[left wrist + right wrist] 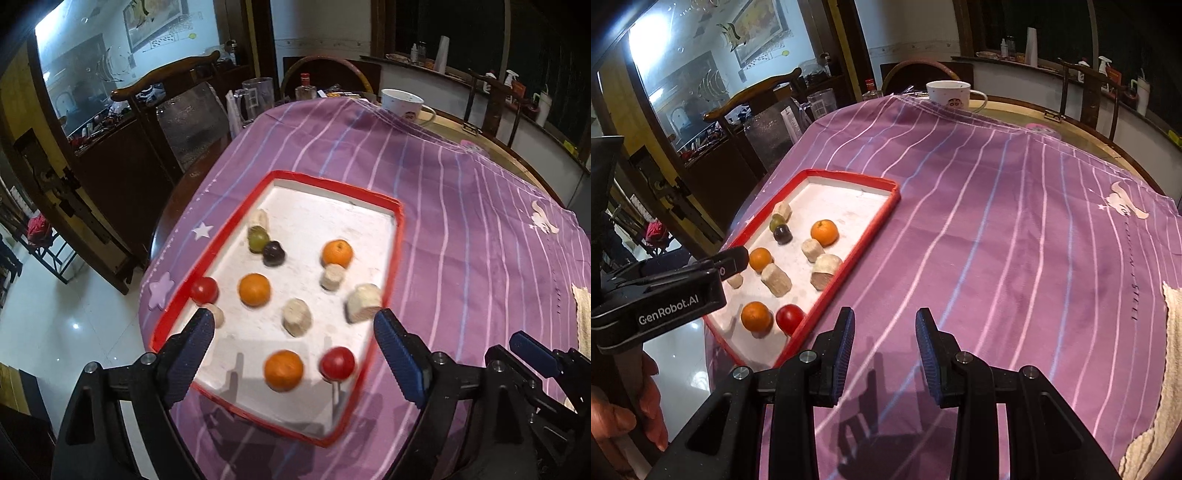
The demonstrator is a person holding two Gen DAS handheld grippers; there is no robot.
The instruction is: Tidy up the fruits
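only rightward: cream towel [1167, 369]

3 oranges [254, 290], 2 tomatoes [204, 290], 5 banana pcs [296, 316], 2 grapes [258, 238].

My pads [400, 360] look like ribbed blue rubber on matt black plastic. The cloth [997, 221] is soft striped fabric. The tomatoes [337, 363] shine glossy.
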